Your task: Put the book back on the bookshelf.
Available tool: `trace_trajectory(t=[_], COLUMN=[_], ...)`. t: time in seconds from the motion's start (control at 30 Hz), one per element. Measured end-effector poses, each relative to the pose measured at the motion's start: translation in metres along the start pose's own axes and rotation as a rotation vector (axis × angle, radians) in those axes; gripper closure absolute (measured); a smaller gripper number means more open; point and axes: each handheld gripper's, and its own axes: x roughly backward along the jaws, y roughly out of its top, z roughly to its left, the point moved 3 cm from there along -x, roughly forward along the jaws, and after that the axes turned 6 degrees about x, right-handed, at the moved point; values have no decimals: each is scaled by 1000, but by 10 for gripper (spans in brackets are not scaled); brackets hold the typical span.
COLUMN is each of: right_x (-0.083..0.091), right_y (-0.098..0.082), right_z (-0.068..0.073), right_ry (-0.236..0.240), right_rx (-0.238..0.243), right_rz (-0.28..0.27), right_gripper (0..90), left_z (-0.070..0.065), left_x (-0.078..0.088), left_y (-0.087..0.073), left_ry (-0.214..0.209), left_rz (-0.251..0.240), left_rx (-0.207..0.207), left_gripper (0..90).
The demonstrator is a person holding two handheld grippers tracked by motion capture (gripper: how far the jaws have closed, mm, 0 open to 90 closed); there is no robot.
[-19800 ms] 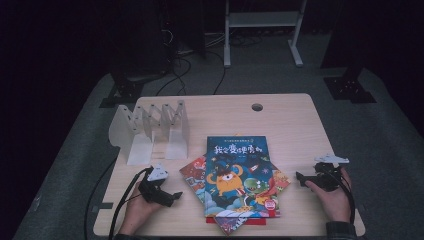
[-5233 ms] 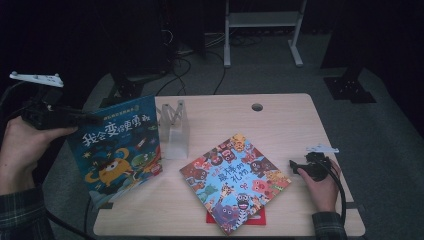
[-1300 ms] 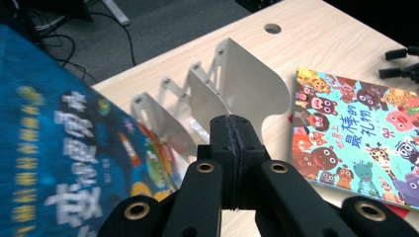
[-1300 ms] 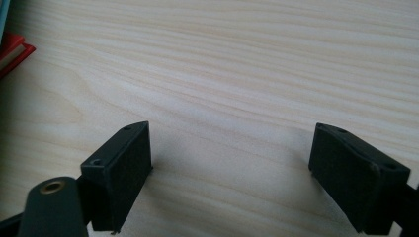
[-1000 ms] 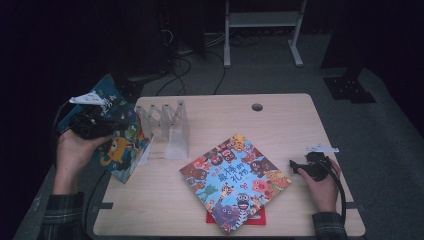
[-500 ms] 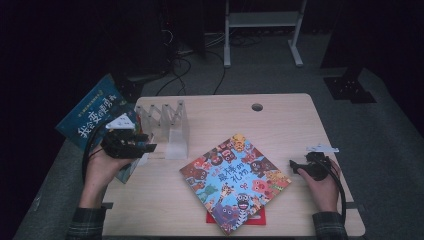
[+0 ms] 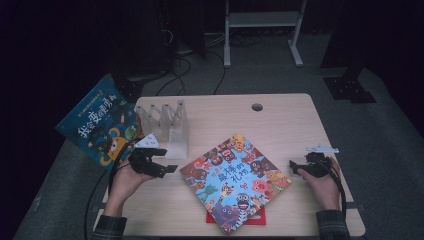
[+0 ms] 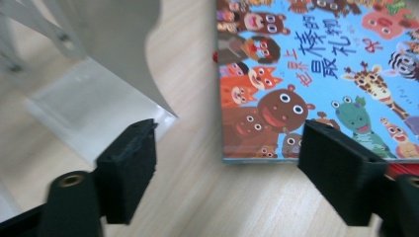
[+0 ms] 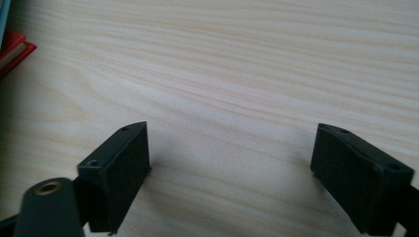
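Blue book (image 7: 100, 125) stands tilted in rack (image 7: 167, 122), top leaning left; left tongs (image 7: 167, 169) just opened, empty; right tongs (image 7: 295, 167) apart.

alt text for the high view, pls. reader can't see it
A person's left gripper, jaws open and empty, sits beside a clear slotted book rack on a wooden table; a blue picture book leans at the rack's left end. A colourful animal book lies mid-table, over a red one, with the right gripper resting beside it.
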Motion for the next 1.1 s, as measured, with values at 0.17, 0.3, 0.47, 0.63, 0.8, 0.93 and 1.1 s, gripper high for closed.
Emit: trace_trajectory(t=[0.17, 0.3, 0.47, 0.63, 0.8, 0.93, 1.1], right_x=[2, 8, 23, 44, 58, 62, 54], right_y=[-1, -1, -1, -3, -6, -7, -1], right_z=[2, 6, 12, 23, 38, 54, 66], right_ry=[6, 32, 71, 119, 189, 255, 311], right_rx=[6, 26, 46, 60, 68, 96, 119], right_rz=[-4, -6, -15, -34, -46, -52, -45], right_gripper=[185, 353, 406, 404, 399, 388, 389], left_z=[-4, -7, -10, -14, -20, -23, -25], left_x=[-21, -36, -49, -57, -66, -69, -69], left_y=[-7, -13, -17, -17, -17, -15, -16], left_ry=[-38, -60, -84, -112, -134, -138, -124], left_rz=[21, 60, 82, 92, 113, 116, 117], left_rx=[6, -10, -9, -16, -17, -13, -1], left_gripper=[130, 69, 36, 36, 37, 46, 47])
